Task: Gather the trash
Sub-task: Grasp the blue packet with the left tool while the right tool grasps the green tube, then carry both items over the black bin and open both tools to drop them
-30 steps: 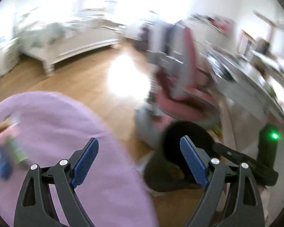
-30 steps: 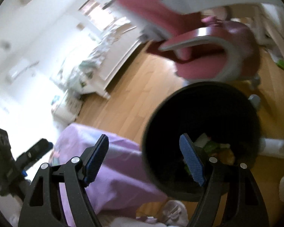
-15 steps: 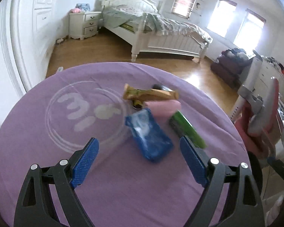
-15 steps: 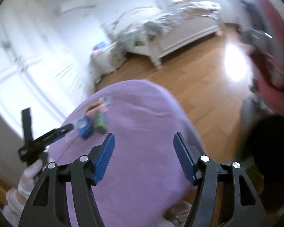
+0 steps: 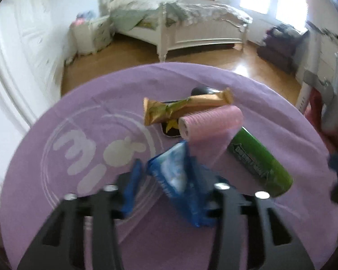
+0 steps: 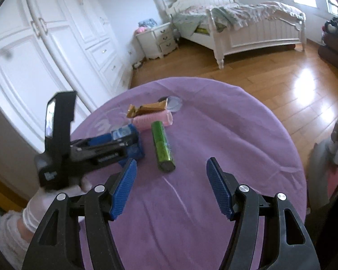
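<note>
Half a second ago the left hand-held gripper (image 5: pixel 166 180) stood wide above the blue crinkly plastic packet (image 5: pixel 178 180); now its fingers pinch that packet, just beside the green foil stick pack (image 6: pixel 162 149) on the purple-clothed bench (image 6: pixel 225 135). The right hand-held gripper (image 6: pixel 171 186) hangs wide, empty. Lifting comes next.

Both grippers, left gripper (image 5: pixel 166 191) and right gripper (image 6: pixel 171 189), have black frames, silver screws and blue ribbed pads (image 6: pixel 124 191); the left hand (image 6: pixel 40 204) wears a white glove and pale sleeve

Both wrist views near, sharing purple table (image 5: pixel 78 236)
</note>
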The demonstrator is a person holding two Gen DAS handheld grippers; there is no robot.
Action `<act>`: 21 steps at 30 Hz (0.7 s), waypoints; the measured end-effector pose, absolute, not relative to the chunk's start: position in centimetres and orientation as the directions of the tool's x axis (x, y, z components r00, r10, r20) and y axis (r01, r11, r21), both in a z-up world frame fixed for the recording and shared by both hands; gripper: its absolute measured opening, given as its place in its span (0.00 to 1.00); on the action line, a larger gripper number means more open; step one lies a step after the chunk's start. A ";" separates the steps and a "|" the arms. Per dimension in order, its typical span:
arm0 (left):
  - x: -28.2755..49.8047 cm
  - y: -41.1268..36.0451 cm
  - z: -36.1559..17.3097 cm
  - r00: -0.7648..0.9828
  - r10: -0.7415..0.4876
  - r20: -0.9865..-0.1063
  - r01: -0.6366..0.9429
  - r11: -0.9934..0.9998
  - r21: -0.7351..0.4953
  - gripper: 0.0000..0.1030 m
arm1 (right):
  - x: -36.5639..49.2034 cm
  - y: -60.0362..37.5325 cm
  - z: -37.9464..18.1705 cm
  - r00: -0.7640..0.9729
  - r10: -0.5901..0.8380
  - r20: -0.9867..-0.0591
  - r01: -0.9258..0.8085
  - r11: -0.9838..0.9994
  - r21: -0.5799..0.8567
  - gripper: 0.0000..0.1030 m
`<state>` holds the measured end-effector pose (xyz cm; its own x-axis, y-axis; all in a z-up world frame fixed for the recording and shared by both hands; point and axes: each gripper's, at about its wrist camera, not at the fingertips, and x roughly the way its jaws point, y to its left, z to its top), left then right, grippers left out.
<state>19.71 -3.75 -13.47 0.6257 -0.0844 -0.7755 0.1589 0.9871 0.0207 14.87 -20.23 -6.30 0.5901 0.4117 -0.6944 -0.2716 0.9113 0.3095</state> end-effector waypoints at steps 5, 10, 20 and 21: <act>18.1 -1.5 -13.2 0.621 -0.155 -0.768 0.152 0.985 -0.076 0.23 | 16.8 -17.7 -6.8 0.567 0.381 -0.730 -0.312 0.920 0.238 0.63; 16.5 0.1 -12.4 0.619 -0.227 -0.752 0.154 0.974 -0.167 0.21 | 20.1 -14.4 -8.2 0.543 0.318 -0.777 -0.315 0.935 0.163 0.63; 13.9 -0.3 -10.4 0.650 -0.293 -0.701 0.196 0.956 -0.217 0.21 | 19.3 -17.3 -9.5 0.521 0.394 -0.757 -0.247 0.919 0.308 0.21; 13.6 -0.7 -10.1 0.656 -0.296 -0.694 0.203 0.955 -0.216 0.21 | 18.3 -18.6 -9.1 0.537 0.414 -0.735 -0.232 0.910 0.343 0.21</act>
<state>13.59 -0.71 -10.09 0.6563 -0.2965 -0.6938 0.2034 0.9550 -0.2157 18.29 -18.57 -9.12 0.5369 0.4138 -0.7352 -0.2319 0.9103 0.3429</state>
